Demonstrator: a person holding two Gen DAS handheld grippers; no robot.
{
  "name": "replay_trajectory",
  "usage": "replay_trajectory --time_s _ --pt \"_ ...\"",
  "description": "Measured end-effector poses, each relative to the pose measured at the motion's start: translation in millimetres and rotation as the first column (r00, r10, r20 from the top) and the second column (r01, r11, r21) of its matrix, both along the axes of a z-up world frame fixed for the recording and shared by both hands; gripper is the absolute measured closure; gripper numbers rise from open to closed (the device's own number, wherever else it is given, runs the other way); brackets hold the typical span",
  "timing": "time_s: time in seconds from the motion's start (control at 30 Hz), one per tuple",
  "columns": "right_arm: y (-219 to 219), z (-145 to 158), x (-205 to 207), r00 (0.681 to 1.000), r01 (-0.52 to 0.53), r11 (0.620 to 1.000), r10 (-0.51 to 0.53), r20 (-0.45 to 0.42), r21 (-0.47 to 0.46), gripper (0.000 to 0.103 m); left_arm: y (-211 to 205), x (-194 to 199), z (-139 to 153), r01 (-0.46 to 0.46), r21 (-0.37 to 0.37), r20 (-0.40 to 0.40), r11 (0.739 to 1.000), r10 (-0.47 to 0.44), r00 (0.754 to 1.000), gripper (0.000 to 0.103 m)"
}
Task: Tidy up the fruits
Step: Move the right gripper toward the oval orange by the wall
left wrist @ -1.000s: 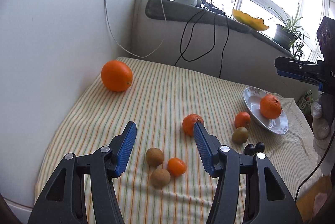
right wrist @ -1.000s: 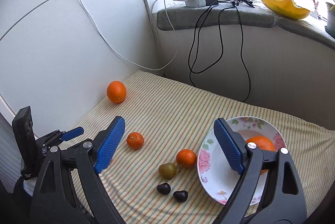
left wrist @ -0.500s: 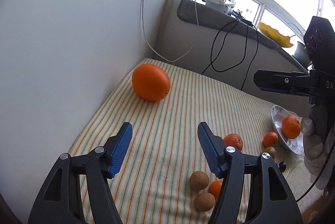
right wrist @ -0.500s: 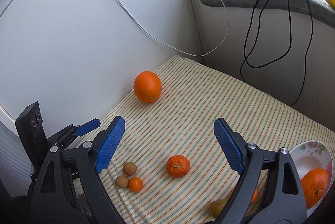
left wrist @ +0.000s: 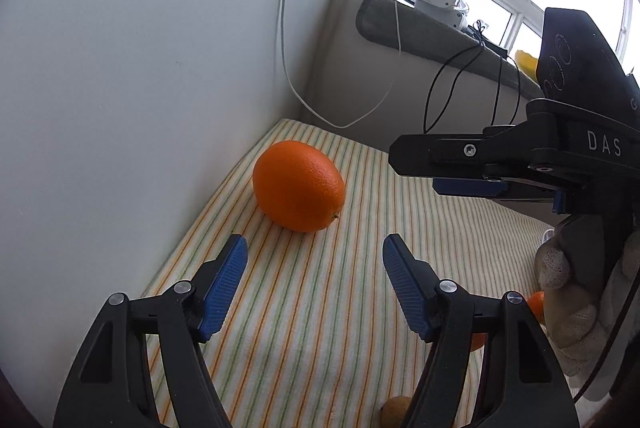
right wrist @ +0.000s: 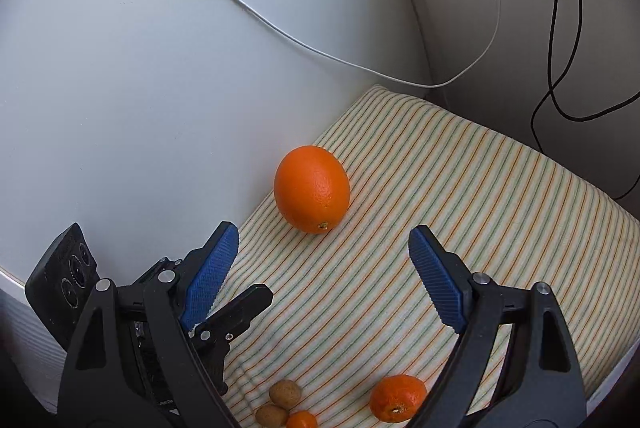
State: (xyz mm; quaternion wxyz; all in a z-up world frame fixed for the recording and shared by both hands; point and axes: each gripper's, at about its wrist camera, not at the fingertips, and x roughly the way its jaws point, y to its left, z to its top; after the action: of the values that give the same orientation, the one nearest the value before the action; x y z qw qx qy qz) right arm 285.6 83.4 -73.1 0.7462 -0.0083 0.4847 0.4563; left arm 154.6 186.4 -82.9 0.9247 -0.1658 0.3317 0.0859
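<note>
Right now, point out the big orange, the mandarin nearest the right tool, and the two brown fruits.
Big orange (right wrist: 312,188), right wrist view, middle of its peel.
Mandarin (right wrist: 396,402), right wrist view, its upper face.
Brown fruits (right wrist: 285,393), right wrist view, the upper one of the touching pair.

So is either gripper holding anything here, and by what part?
Nothing is held. The left gripper is opening, with only striped cloth between its jaws. The right gripper stands open and empty. The big orange lies untouched ahead of both.
</note>
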Motion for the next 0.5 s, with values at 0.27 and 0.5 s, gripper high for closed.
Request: replay_trajectory --time_s 0.27,0.5 --pt "24.9 -20.3 16.4 0.999 0.001 1.0 0.0 -0.053 0.003 0.014 11.7 17.2 -10.8 -0.021 -0.03 -0.011 0.999 0.021 1.0 0.033" --pt "49.1 -33.0 23.9 0.997 -0.015 1.0 0.015 -0.078 -0.006 0.021 21.1 27.5 -15.3 -0.033 -0.059 -0.012 0.998 0.032 0.999 0.033"
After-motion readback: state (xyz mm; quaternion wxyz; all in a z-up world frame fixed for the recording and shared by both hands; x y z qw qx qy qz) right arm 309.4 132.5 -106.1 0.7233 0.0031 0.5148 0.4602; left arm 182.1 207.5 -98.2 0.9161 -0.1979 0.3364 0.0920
